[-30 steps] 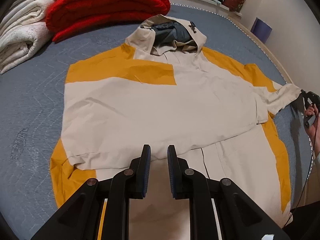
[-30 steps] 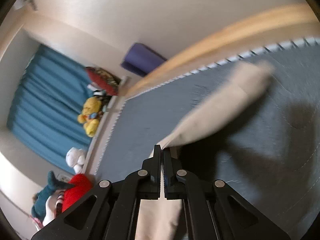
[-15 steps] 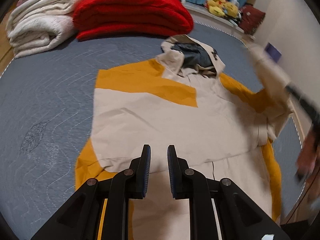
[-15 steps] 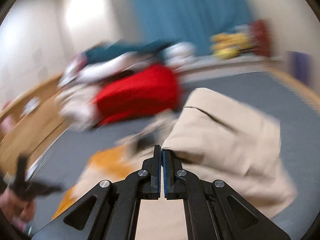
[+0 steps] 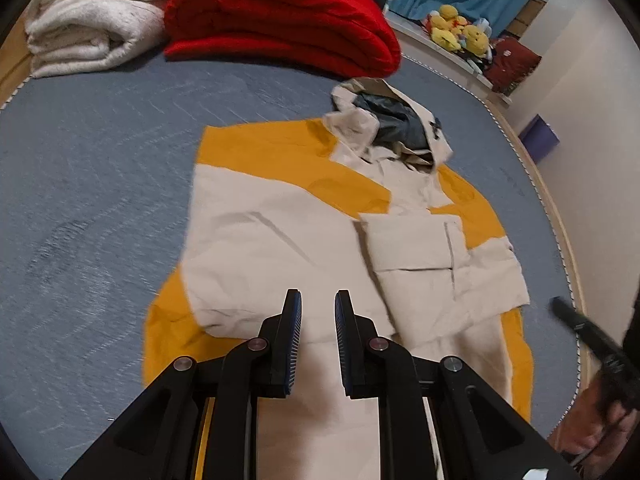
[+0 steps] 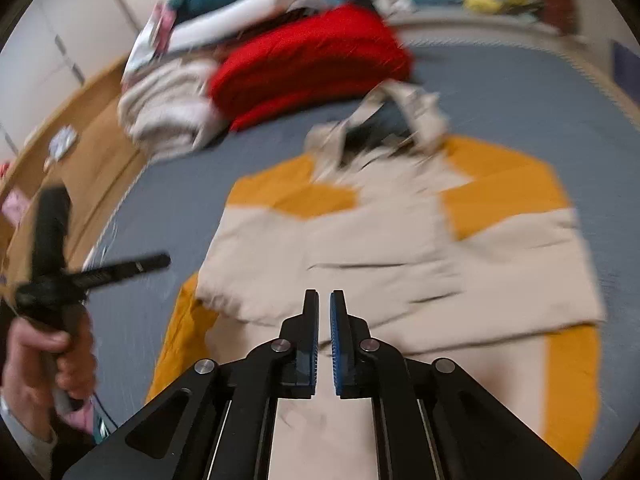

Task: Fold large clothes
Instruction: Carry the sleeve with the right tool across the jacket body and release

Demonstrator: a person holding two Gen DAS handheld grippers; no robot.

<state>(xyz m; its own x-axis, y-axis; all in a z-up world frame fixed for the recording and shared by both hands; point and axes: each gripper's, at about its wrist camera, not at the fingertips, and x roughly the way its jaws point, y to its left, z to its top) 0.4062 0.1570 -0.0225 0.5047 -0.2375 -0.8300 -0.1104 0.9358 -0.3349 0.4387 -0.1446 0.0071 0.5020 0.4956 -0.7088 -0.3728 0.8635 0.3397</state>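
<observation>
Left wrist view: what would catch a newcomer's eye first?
The cream and mustard hooded jacket spread flat on the grey-blue bed, both sleeves folded in across its front. Behind it, near the bed's far edge, a folded red blanket lies beside a rolled cream blanket. Yellow plush toys sit on the far ledge.

We see a grey-blue bed [image 5: 100,184]; on it lie a cream-and-yellow jacket [image 5: 288,248] spread flat, a folded red blanket [image 5: 280,20] and cream blankets [image 5: 88,24].
</observation>
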